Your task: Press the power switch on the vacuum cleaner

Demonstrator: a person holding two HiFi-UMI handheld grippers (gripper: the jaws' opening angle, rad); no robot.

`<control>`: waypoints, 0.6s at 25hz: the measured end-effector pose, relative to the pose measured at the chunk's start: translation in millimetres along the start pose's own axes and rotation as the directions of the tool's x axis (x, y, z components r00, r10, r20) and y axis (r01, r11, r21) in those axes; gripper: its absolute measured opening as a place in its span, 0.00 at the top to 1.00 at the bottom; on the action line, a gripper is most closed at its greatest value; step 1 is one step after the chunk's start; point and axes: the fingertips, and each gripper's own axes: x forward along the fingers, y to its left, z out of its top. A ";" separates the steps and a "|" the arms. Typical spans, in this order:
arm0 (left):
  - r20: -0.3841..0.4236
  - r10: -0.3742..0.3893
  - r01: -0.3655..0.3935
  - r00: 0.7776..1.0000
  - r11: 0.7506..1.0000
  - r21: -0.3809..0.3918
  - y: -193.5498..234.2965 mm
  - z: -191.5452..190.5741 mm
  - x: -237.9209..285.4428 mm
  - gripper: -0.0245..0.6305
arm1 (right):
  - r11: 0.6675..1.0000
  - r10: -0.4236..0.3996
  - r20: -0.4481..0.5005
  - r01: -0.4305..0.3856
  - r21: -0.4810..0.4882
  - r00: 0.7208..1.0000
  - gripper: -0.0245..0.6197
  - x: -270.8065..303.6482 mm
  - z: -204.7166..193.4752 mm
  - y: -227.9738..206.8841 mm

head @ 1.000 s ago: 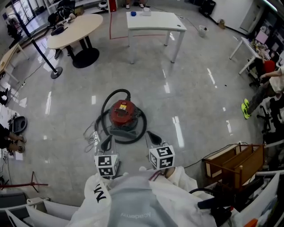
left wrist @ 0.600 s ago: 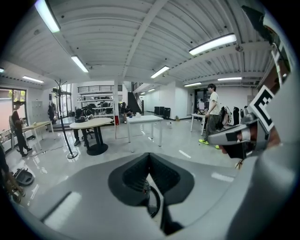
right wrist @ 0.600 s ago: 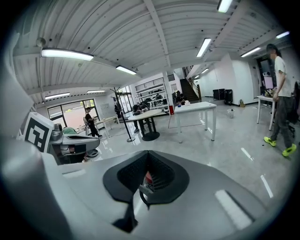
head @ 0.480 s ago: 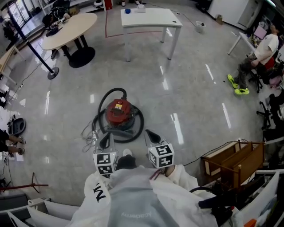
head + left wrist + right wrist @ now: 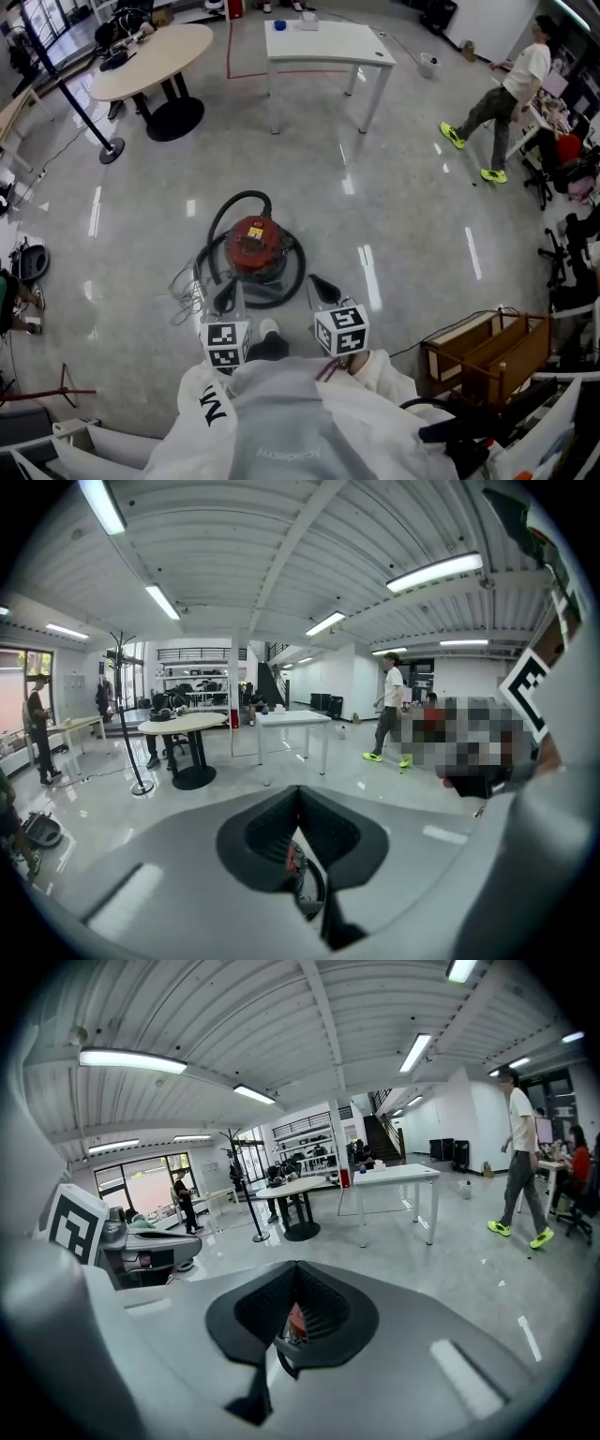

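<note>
The red vacuum cleaner (image 5: 255, 246) is sitting on the floor (image 5: 403, 169) at centre frame, with its hose (image 5: 301, 265) looping around it. The left gripper (image 5: 225, 300) and right gripper (image 5: 325, 291) are hovering just below it in the frame — jaws closed together, gripping nothing. Nothing is touching the vacuum yet — reaching down and pressing the switch are still left.

The vacuum cleaner (image 5: 258, 242) is open from above, with free air over its red top. A black hose (image 5: 246, 193) rings its base on the near and right sides and arches up behind it, barring a low reach there. Just left of the vacuum cleaner a cable tangle (image 5: 187, 286) lies on the floor (image 5: 403, 216). Beyond it, open floor runs to a white table (image 5: 328, 42). The left gripper (image 5: 223, 300) and right gripper (image 5: 325, 289) hang at its near side, close by the hose.
</note>
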 end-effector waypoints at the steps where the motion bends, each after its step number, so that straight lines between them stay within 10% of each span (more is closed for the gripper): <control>1: -0.001 0.001 -0.001 1.000 1.000 -0.003 3.7 -0.1 2.1 0.96 | 1.000 0.000 -0.002 0.000 -0.001 1.000 0.96 3.5 1.4 1.1; 15: -0.018 0.005 -0.006 1.000 0.999 -0.044 51.8 -2.5 29.6 0.96 | 1.000 -0.007 -0.039 0.006 -0.020 0.999 0.96 52.8 15.5 12.7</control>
